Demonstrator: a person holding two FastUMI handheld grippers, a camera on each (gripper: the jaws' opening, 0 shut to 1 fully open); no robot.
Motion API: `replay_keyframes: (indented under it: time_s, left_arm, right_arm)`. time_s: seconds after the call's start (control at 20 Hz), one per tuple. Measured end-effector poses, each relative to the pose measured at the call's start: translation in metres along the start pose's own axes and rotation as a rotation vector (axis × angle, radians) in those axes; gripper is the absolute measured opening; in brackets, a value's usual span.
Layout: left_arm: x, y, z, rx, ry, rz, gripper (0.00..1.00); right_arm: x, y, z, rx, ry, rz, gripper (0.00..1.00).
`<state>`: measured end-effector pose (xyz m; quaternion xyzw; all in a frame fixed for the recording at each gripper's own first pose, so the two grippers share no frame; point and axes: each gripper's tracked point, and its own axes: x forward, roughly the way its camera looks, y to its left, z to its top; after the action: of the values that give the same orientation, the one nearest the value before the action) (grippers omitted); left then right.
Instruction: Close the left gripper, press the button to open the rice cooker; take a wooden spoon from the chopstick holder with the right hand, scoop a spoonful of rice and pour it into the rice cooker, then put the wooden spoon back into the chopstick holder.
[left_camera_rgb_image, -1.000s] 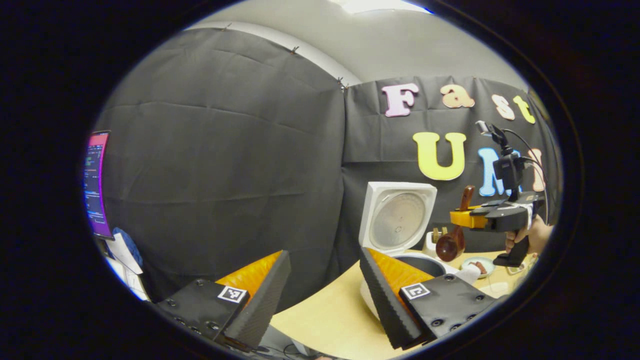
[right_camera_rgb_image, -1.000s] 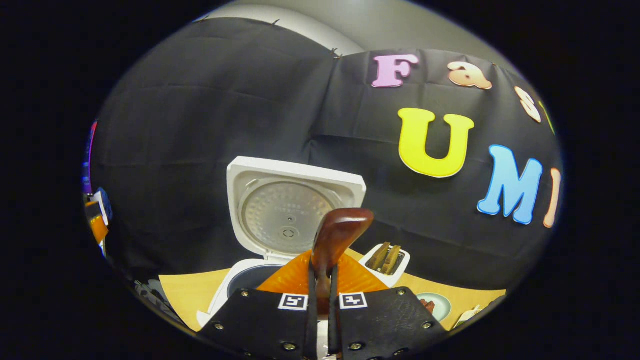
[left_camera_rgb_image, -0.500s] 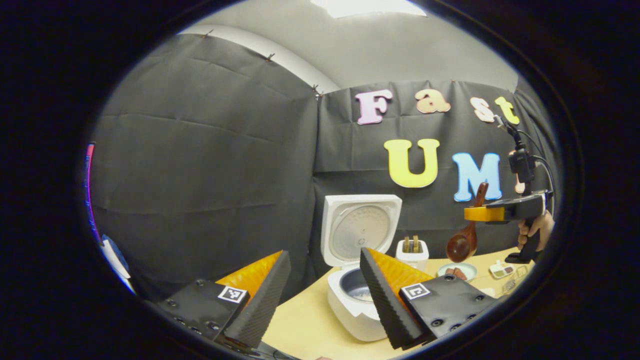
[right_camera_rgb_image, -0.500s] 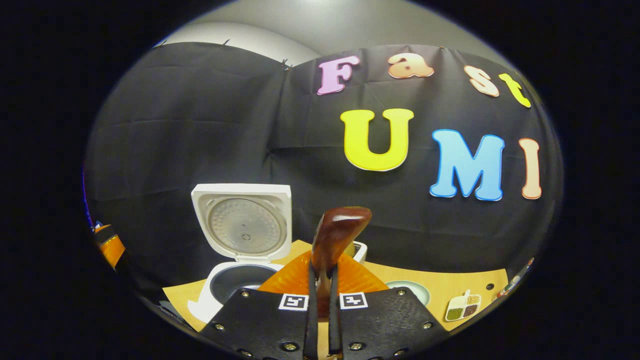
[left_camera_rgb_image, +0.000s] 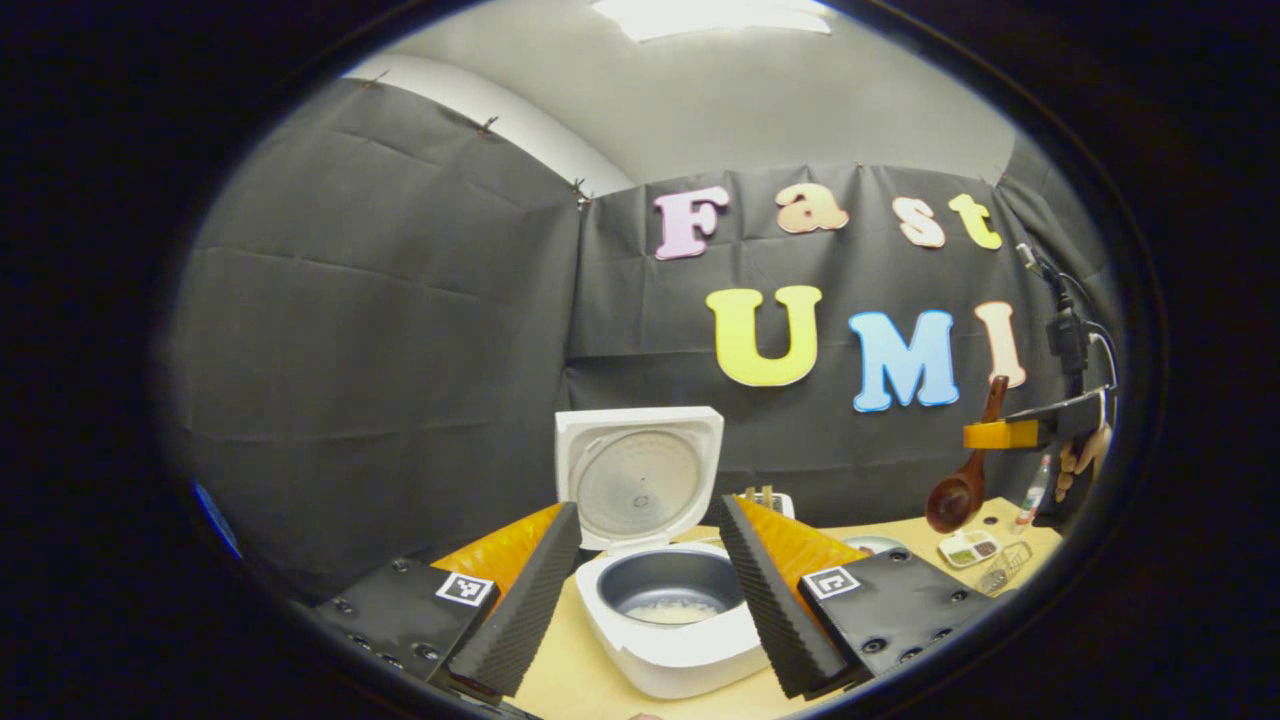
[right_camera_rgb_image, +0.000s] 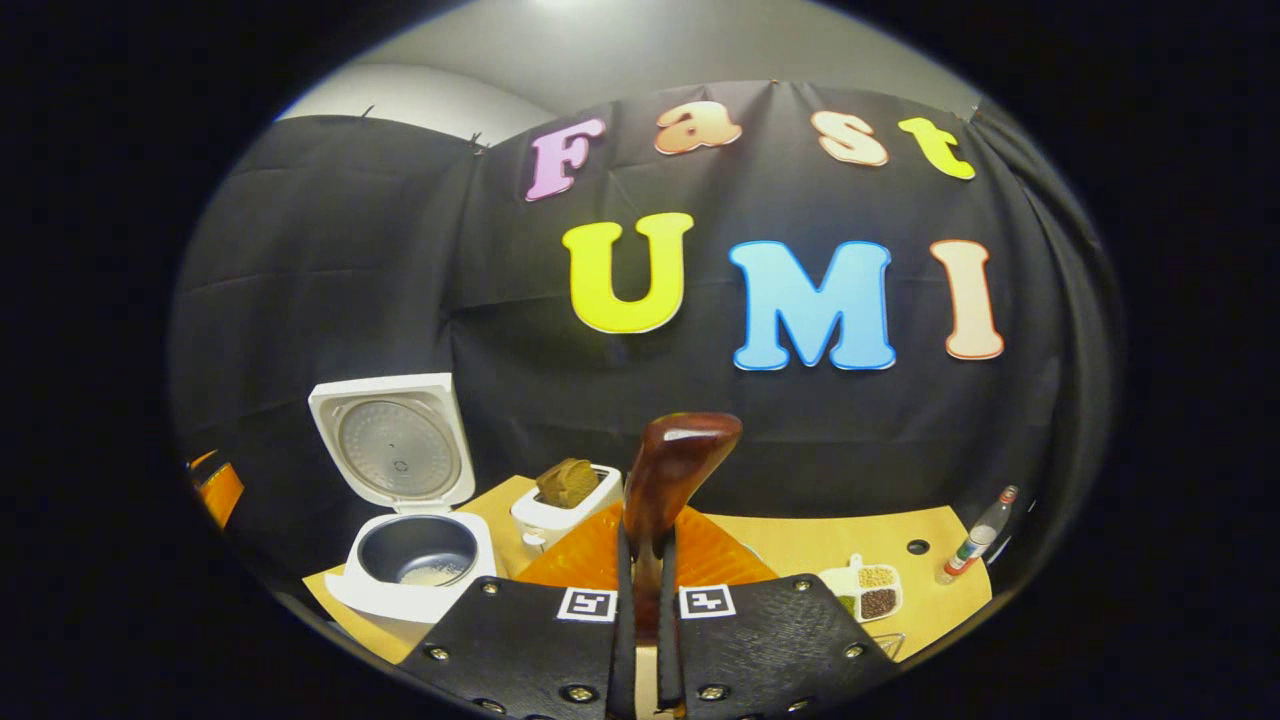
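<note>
The right claw (right_camera_rgb_image: 640, 600), at the bottom centre of the right gripper view, is clamped on the handle of the wooden spoon (right_camera_rgb_image: 672, 470), its two fingers pressed flat against the wood from either side. In the left gripper view the same claw appears at the far right edge, held aloft by a hand (left_camera_rgb_image: 1085, 455), with the spoon hanging below it. There the spoon's long axis runs near vertical, slightly tilted: handle tip up, bowl down and facing the left of the frame, well above the counter (left_camera_rgb_image: 900, 530).

The left claw (left_camera_rgb_image: 650, 585) stands wide at the bottom of its own view, gripping nothing, its fingers framing the open rice cooker (left_camera_rgb_image: 665, 600). The lid is upright and a pale layer of rice lies in the pot.

The chopstick holder (right_camera_rgb_image: 565, 505), a white box with wooden utensils in it, sits just right of the cooker in the right gripper view. A divided tray of grains (right_camera_rgb_image: 868, 590) and a small bottle (right_camera_rgb_image: 975, 548) lie at the lower right.

Judging by the rice in the pot, the spoon's return is probably what remains. The risk lies there: the holder's mouth is narrow and already holds utensils, so a tilted spoon could catch on the rim or tip the light box. Letting go too high could drop the spoon on the counter.
</note>
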<state>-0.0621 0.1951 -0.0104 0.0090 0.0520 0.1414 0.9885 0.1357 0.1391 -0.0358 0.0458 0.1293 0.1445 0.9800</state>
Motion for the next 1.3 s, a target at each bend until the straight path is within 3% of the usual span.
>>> replay_keyframes:
  time_s: [0.15,0.25,0.35,0.4,0.5,0.6,0.9,1.05,1.3]
  left_arm:
    - [0.004,-0.03,0.002,0.001,0.001,-0.041,0.96]
    - [0.007,-0.048,0.002,0.001,0.004,-0.066,1.0]
    - [0.008,-0.064,0.001,0.001,0.009,-0.086,0.91]
    - [0.008,-0.072,0.0,0.001,0.014,-0.095,1.0]
    - [0.011,-0.084,0.002,0.004,0.019,-0.107,0.92]
    - [0.01,-0.094,0.002,0.013,0.019,-0.116,0.91]
    - [0.008,-0.115,0.006,0.041,0.022,-0.124,0.91]
    - [0.007,-0.119,0.005,0.056,0.03,-0.117,0.96]
    - [0.002,-0.12,0.006,0.079,0.036,-0.096,0.96]
  right_arm:
    - [-0.012,-0.041,-0.01,0.037,0.021,-0.065,0.09]
    - [-0.02,-0.065,-0.017,0.055,0.032,-0.103,0.09]
    - [-0.028,-0.086,-0.023,0.069,0.04,-0.136,0.09]
    - [-0.03,-0.097,-0.027,0.075,0.045,-0.153,0.09]
    - [-0.035,-0.118,-0.036,0.088,0.058,-0.188,0.09]
    - [-0.04,-0.138,-0.045,0.105,0.07,-0.219,0.09]
    - [-0.052,-0.189,-0.086,0.146,0.125,-0.298,0.08]
    - [-0.055,-0.206,-0.104,0.163,0.147,-0.326,0.09]
    - [-0.053,-0.226,-0.143,0.201,0.203,-0.354,0.09]
